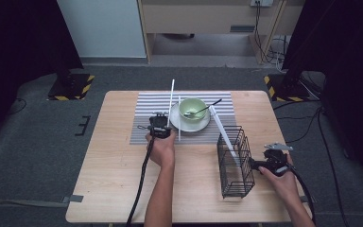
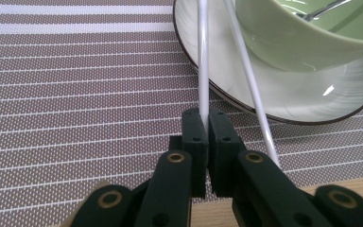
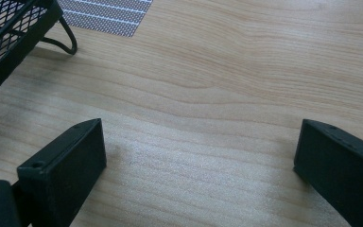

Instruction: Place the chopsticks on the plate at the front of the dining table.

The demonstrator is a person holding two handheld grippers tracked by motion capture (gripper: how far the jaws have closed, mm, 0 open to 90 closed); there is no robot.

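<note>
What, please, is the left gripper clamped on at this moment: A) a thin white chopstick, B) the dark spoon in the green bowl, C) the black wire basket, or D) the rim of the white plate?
A: in the left gripper view the left gripper has its jaws closed on a thin white chopstick that runs up over the rim of the white plate, while a second white chopstick lies loose beside it.
</note>
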